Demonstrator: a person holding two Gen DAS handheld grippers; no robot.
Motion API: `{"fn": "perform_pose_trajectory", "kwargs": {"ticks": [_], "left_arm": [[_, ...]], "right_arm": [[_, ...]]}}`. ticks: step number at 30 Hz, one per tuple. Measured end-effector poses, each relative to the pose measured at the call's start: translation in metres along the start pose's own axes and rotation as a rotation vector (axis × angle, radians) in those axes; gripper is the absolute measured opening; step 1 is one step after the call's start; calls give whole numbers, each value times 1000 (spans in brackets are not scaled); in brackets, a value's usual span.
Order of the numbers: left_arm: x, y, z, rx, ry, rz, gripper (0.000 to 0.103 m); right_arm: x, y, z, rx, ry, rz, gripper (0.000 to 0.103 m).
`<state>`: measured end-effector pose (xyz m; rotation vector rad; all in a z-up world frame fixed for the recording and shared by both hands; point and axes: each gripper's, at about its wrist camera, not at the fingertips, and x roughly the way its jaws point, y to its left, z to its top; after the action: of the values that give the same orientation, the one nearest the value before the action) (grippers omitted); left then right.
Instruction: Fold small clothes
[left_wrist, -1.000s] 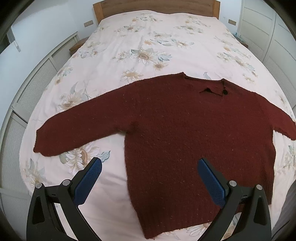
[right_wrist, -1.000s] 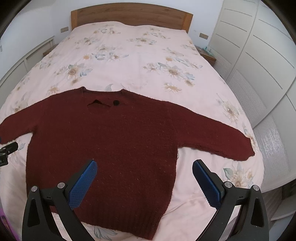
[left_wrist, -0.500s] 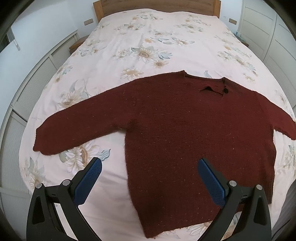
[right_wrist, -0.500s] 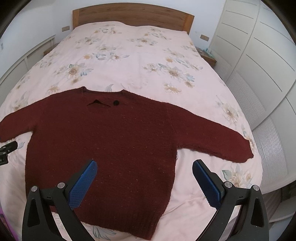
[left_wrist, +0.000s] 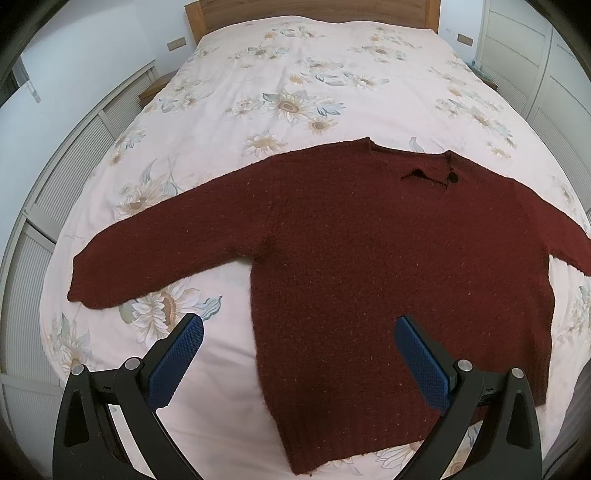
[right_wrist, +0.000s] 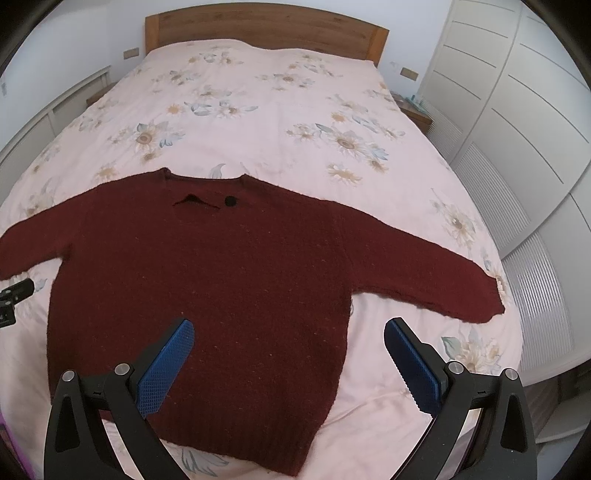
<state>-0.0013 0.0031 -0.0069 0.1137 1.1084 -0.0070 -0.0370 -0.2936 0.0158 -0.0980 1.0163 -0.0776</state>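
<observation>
One bed filled most of both views, covered by a pale pink spread printed with flowers, its wooden headboard at the far end and white wardrobe doors along the right side. A dark red knitted sweater lay flat on the near part of the spread, sleeves stretched out to either side and the ribbed hem toward the cameras. A small dark button sat by the neckline, beside what may have been a slit or a tear. The left gripper hovered over the sweater's lower left edge, its blue fingers wide apart and empty. The right gripper hung above the lower right edge, fingers likewise spread, holding nothing.
</observation>
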Motion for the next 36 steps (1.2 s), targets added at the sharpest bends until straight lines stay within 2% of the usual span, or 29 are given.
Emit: {"fn": "perform_pose_trajectory", "kwargs": {"ticks": [29,36], "left_arm": [[8,-9,-1,25,24,9,102],[10,-11,1,38,23,-5,102]], "right_arm": [[8,-8,-5,-6,24,-4,103],[15,-32,0,77,-20,29,103]]}}
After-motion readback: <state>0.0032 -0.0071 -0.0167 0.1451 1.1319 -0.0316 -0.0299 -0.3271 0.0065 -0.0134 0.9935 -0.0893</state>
